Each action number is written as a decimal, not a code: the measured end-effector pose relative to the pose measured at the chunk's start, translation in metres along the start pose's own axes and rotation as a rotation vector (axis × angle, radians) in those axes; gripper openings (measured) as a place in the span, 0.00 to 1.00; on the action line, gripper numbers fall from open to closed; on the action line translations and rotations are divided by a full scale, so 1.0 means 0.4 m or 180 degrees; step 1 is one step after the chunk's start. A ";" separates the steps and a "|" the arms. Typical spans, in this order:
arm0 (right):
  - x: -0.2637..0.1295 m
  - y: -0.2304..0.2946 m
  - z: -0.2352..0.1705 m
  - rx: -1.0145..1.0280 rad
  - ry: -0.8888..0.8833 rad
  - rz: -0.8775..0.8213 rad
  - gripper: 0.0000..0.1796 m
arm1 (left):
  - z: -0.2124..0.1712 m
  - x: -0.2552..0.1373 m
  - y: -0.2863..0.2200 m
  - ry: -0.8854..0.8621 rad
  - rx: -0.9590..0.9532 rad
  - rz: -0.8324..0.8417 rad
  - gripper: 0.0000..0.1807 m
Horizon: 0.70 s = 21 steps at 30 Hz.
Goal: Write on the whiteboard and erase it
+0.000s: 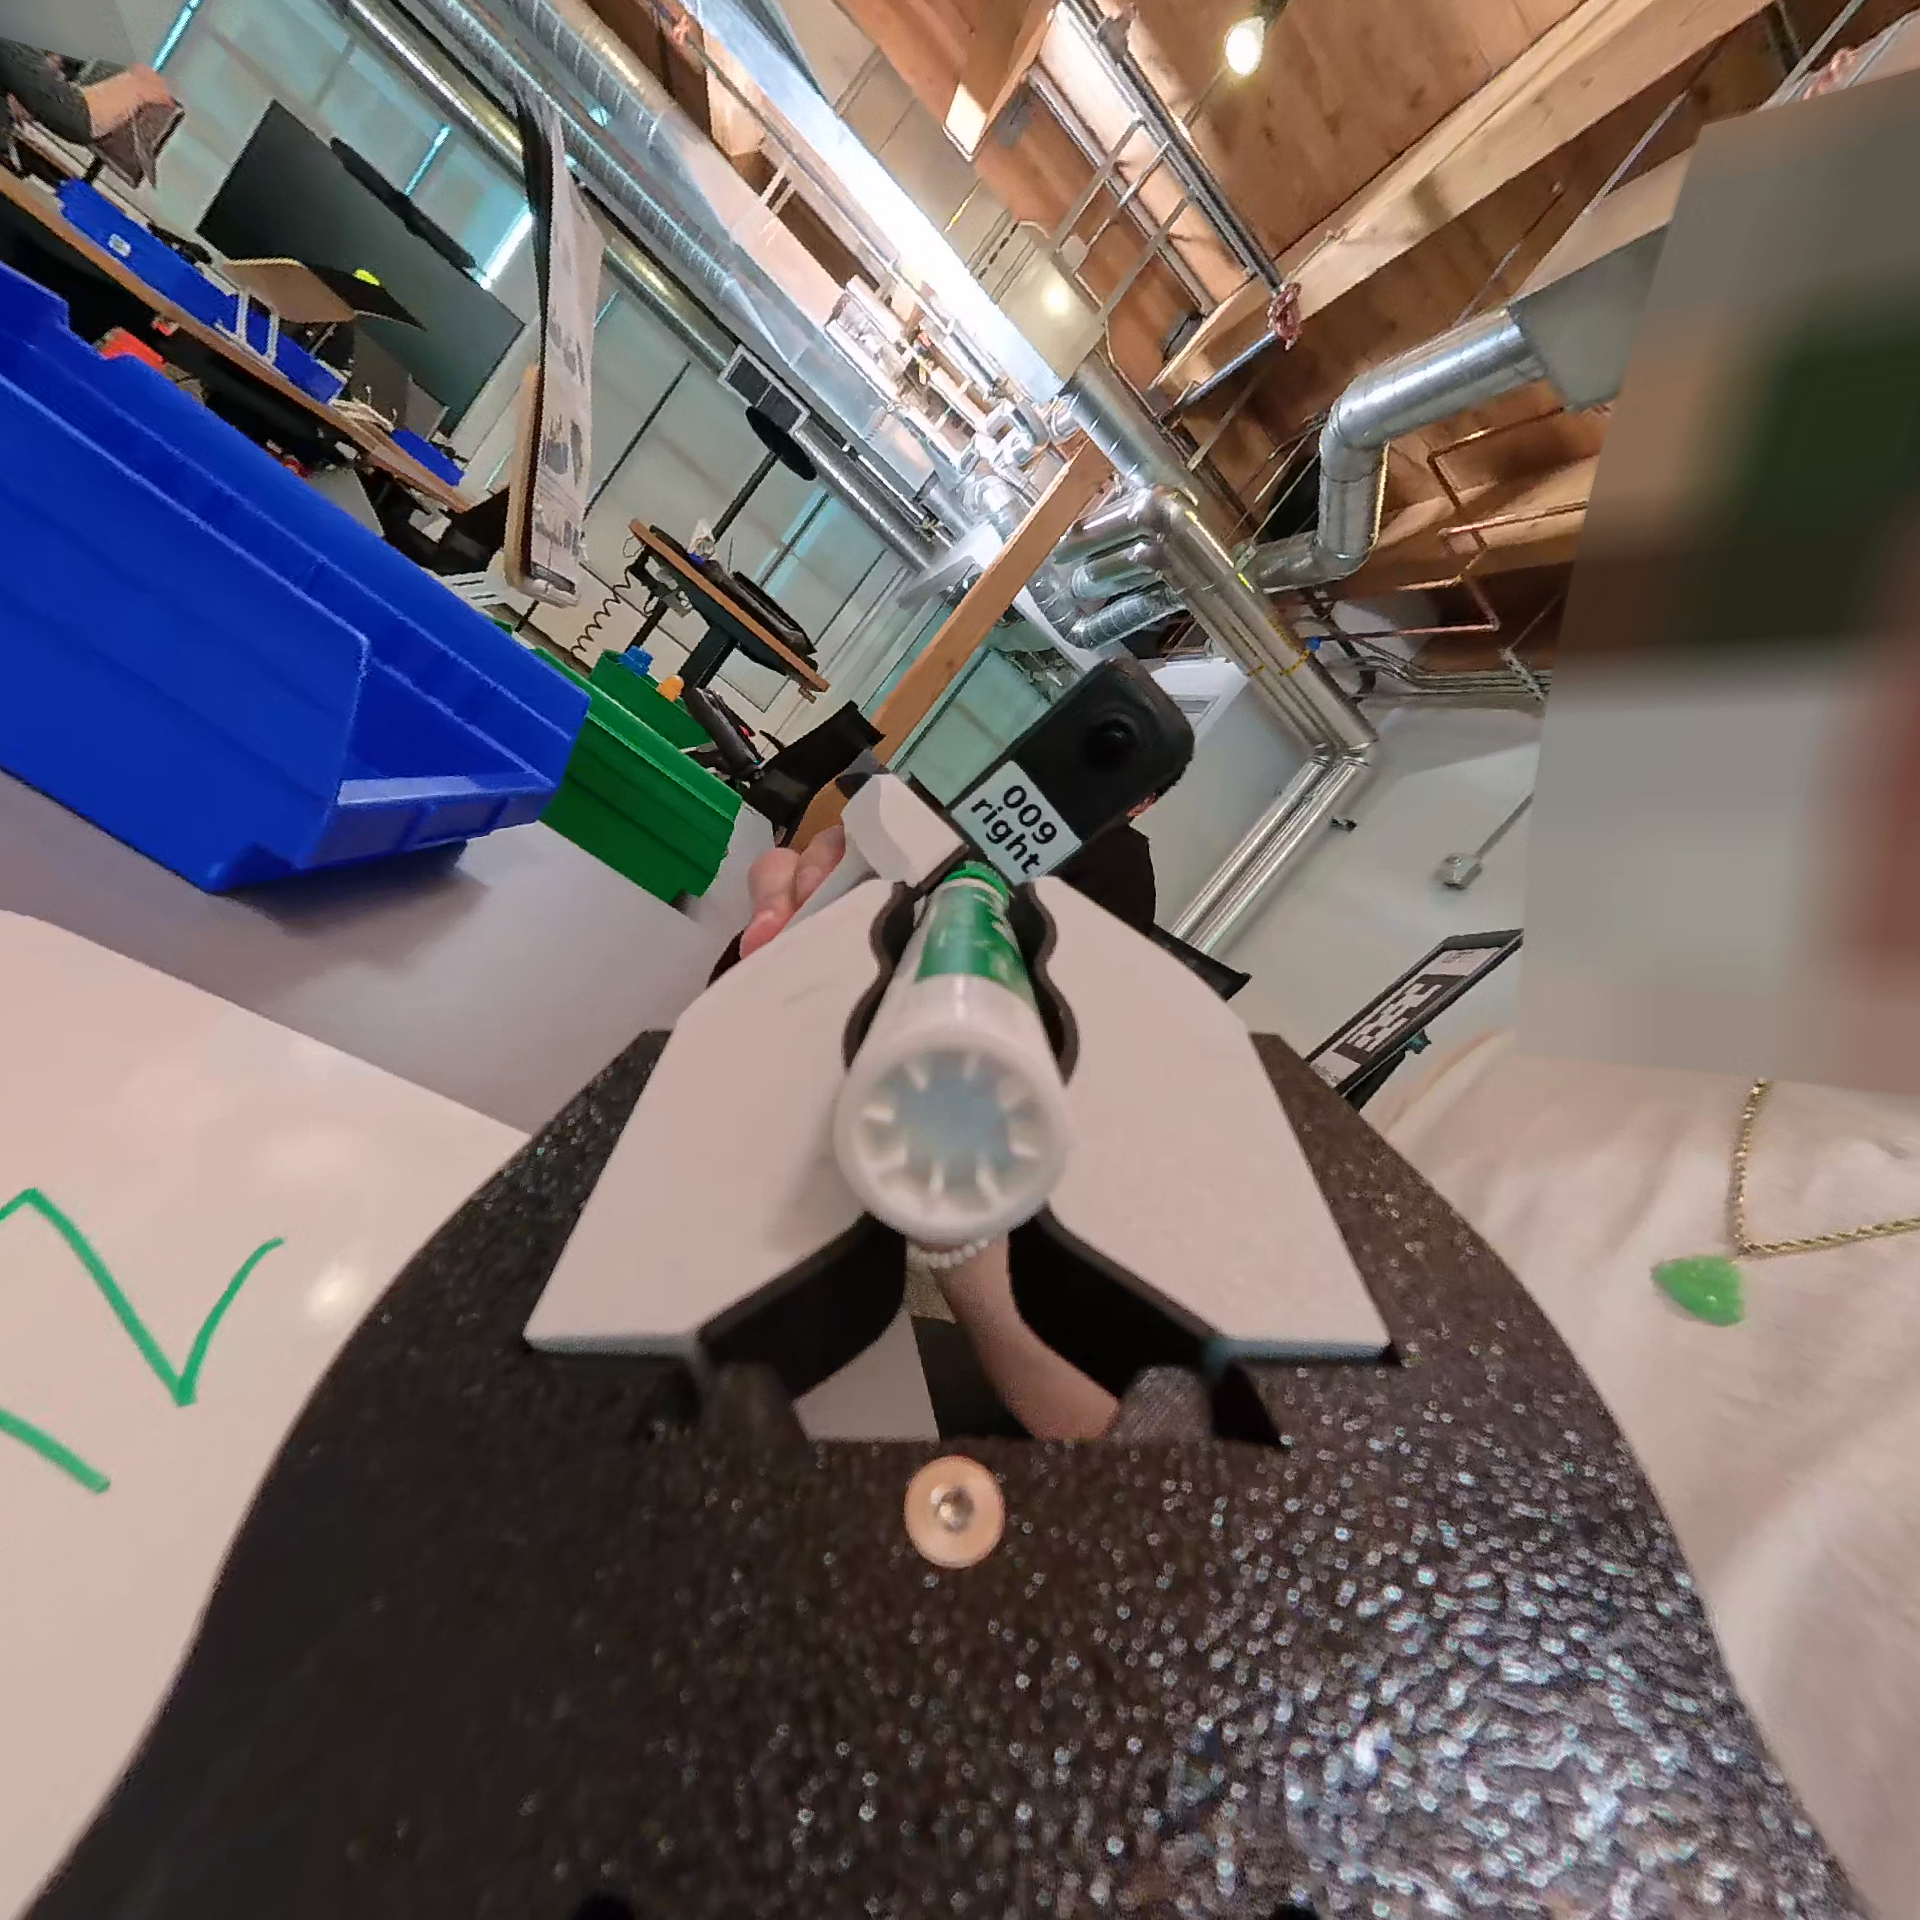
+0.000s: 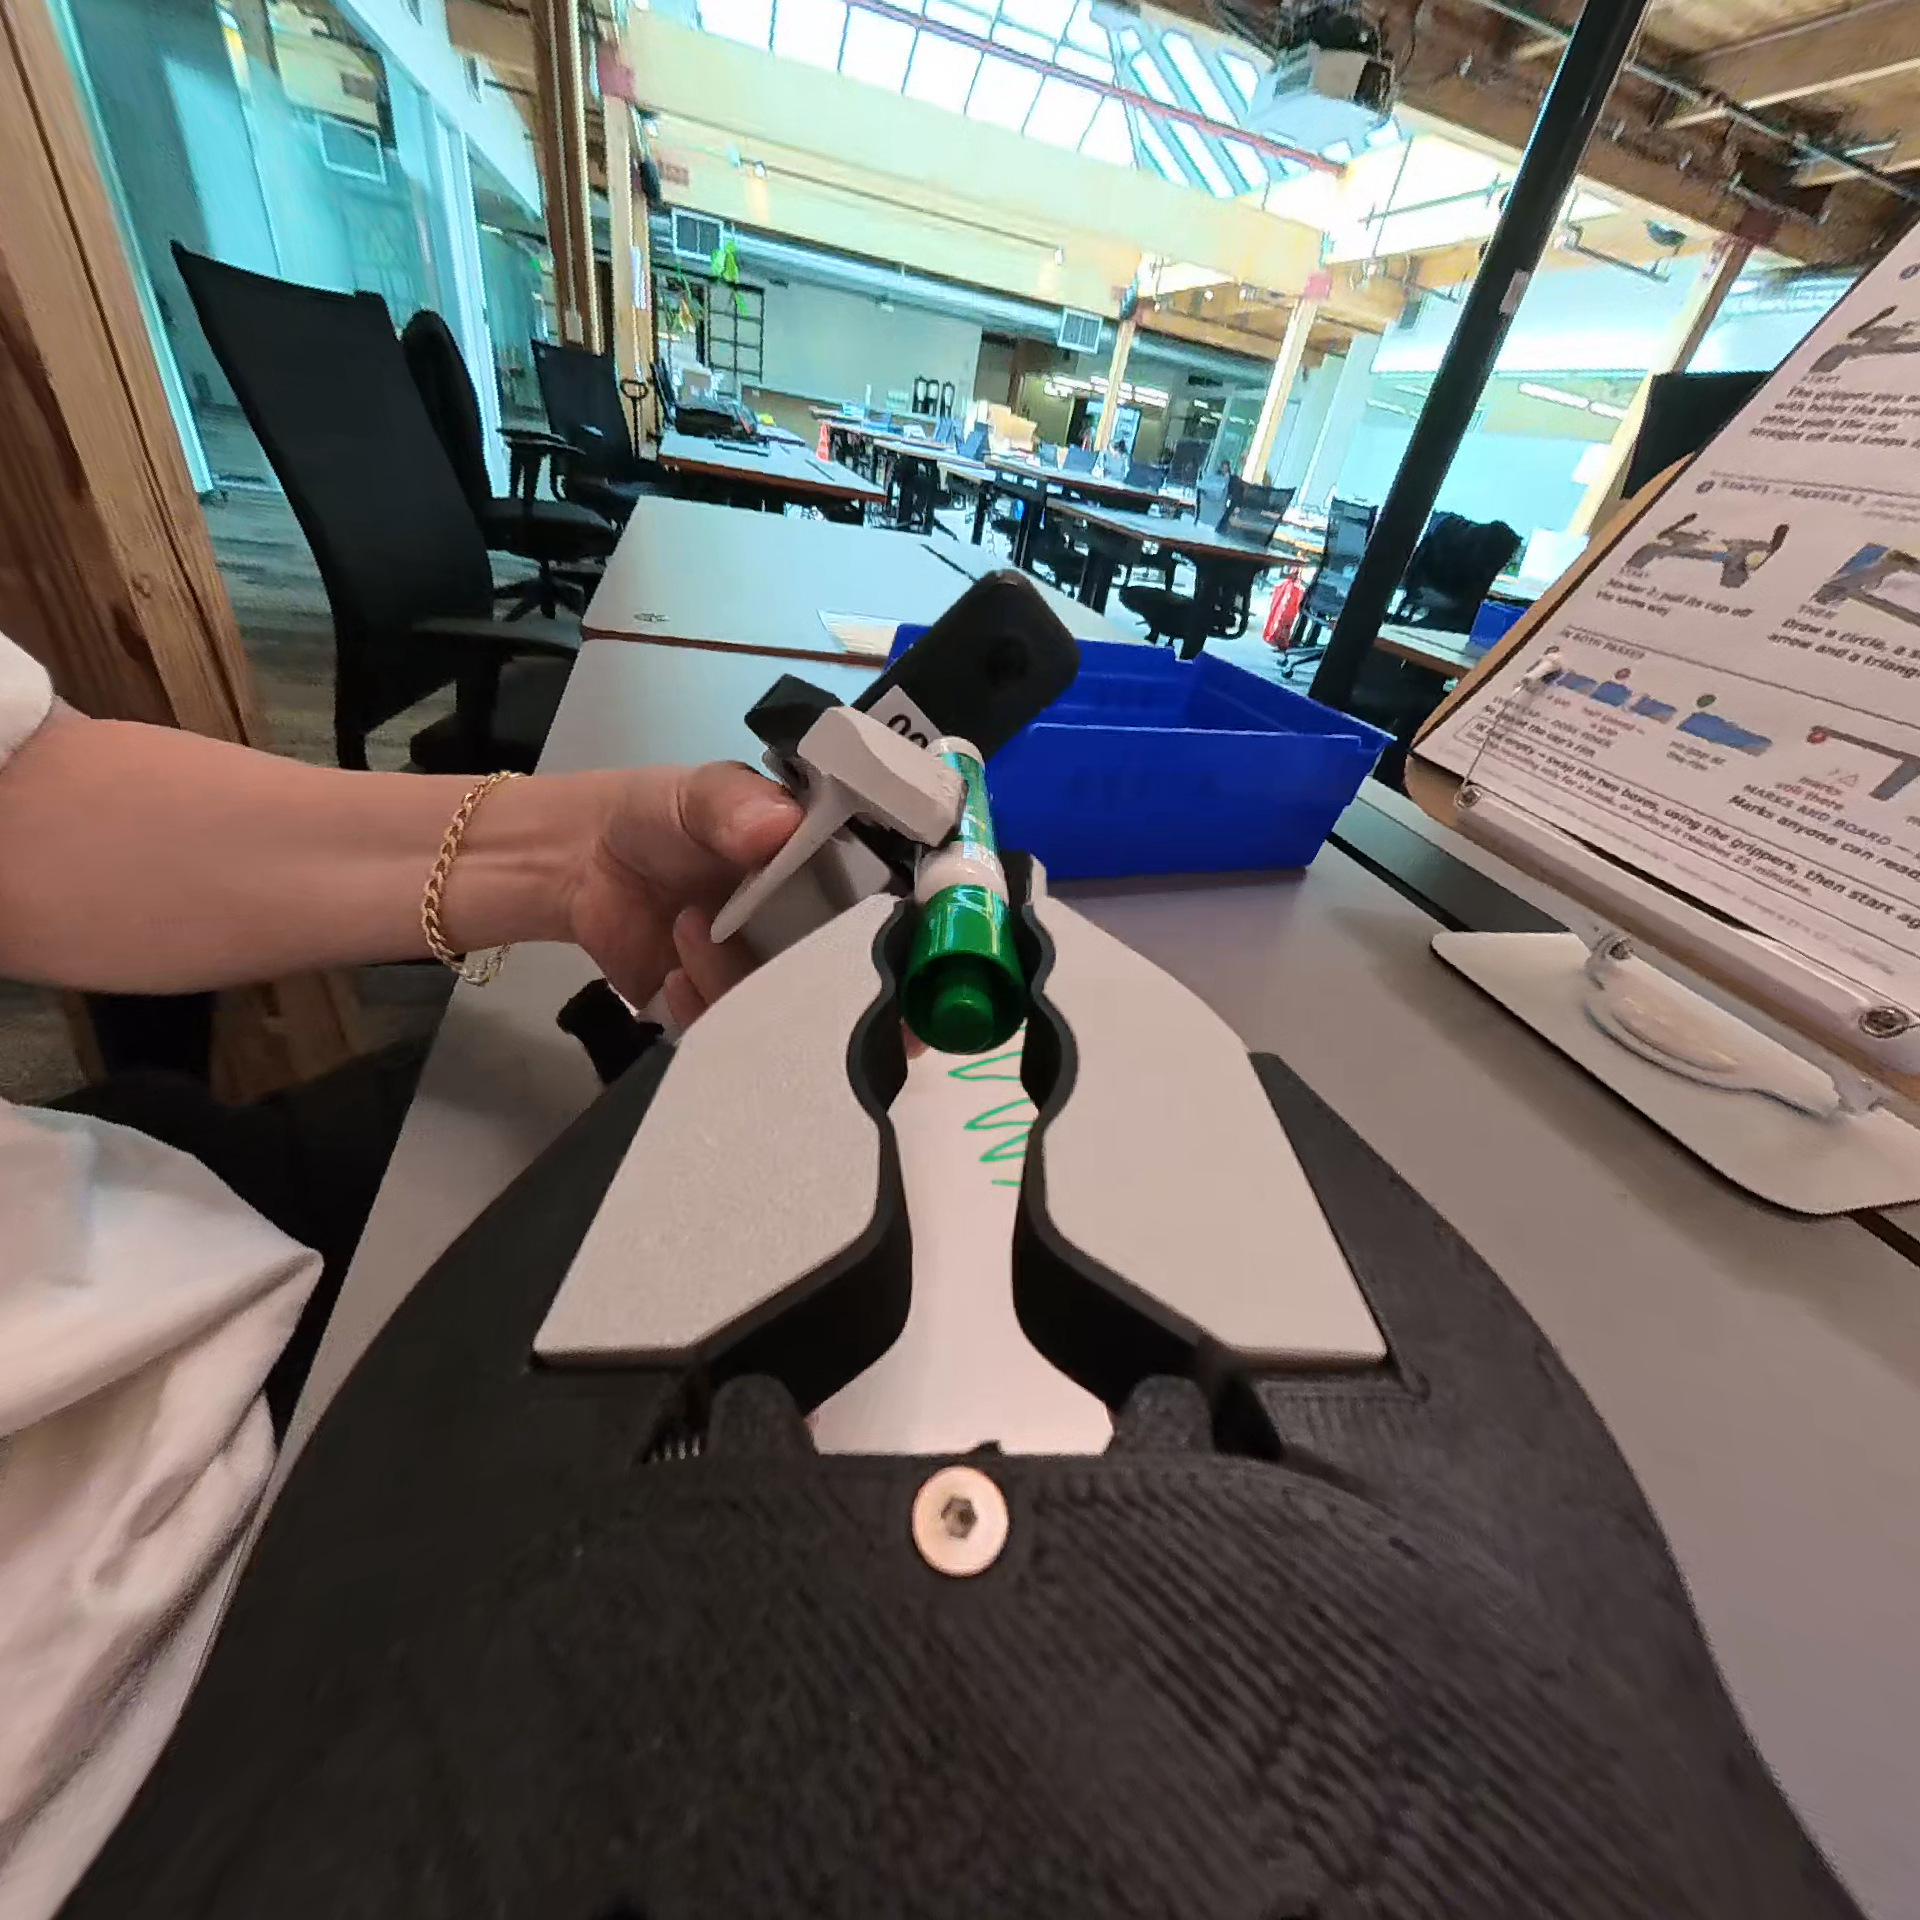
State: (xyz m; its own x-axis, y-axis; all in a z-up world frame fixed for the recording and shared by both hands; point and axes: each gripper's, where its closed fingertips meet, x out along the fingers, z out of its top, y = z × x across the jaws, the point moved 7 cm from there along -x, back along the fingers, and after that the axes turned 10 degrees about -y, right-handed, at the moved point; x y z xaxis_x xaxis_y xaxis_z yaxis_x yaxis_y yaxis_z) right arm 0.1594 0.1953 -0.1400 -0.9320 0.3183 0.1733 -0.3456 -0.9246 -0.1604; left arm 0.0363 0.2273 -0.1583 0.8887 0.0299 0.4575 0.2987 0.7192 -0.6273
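A green whiteboard marker is held between both grippers above the board. In the left wrist view my left gripper (image 1: 961, 935) is shut on the marker's white barrel (image 1: 951, 1122), whose flat rear end faces the camera. The right gripper (image 1: 904, 831) shows at the far end. In the right wrist view my right gripper (image 2: 961, 935) is shut on the green cap (image 2: 956, 971), which sits on the marker. The left gripper (image 2: 883, 769), held by a hand, grips the barrel beyond. The whiteboard (image 1: 156, 1143) lies on the table with green zigzag lines (image 2: 997, 1122) on it.
A blue bin (image 1: 260, 675) and a green bin (image 1: 644, 800) stand behind the board; the blue bin also shows in the right wrist view (image 2: 1174, 769). An instruction sheet on a stand (image 2: 1714, 675) is at the right. The person's white shirt (image 1: 1662, 1351) is close by. Both grippers' tips are close together, under 4 cm apart.
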 end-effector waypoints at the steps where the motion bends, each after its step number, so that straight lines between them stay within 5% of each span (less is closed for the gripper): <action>1: 0.001 0.001 -0.001 0.0003 -0.0022 0.0004 0.11 | -0.002 -0.001 0.002 -0.0021 -0.0026 -0.0002 0.11; 21: 0.003 -0.014 -0.016 0.0123 0.0064 -0.0021 0.10 | -0.005 -0.005 0.017 -0.0059 0.0004 0.0059 0.10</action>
State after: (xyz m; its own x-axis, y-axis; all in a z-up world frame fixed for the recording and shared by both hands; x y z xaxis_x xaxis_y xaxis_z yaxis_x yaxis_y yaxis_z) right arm 0.1595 0.2022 -0.1451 -0.9319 0.3282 0.1545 -0.3476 -0.9297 -0.1216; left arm 0.0373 0.2309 -0.1648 0.8876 0.0561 0.4573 0.2817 0.7192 -0.6352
